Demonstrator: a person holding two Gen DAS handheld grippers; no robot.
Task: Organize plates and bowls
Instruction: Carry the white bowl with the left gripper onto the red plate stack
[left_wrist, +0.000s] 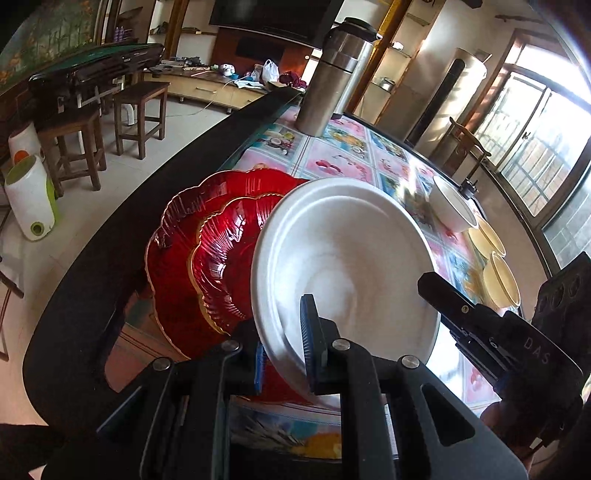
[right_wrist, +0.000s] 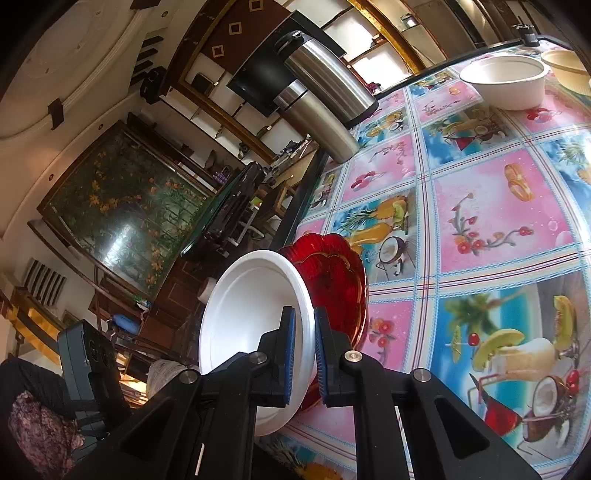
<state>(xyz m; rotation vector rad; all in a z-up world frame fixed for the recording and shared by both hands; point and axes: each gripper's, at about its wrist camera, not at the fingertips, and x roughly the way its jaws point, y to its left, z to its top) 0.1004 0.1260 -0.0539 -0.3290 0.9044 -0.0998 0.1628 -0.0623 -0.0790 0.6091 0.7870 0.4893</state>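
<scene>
Now the white plate is up off the counter, tilted, w/ both grippers on it. The left gripper has its jaws shut tight on the plate's near rim. The right gripper also has its jaws closed on the rim, on the other side. So the plate sits right between each pair of jaws, no gap. The red plates, a small one on a big one, lie flat just under and beside it, to the left. Seems the white plate goes down onto that stack next, so it must tip flat & move a bit left. The bowl & other dishes are far off, at the right end.
</scene>
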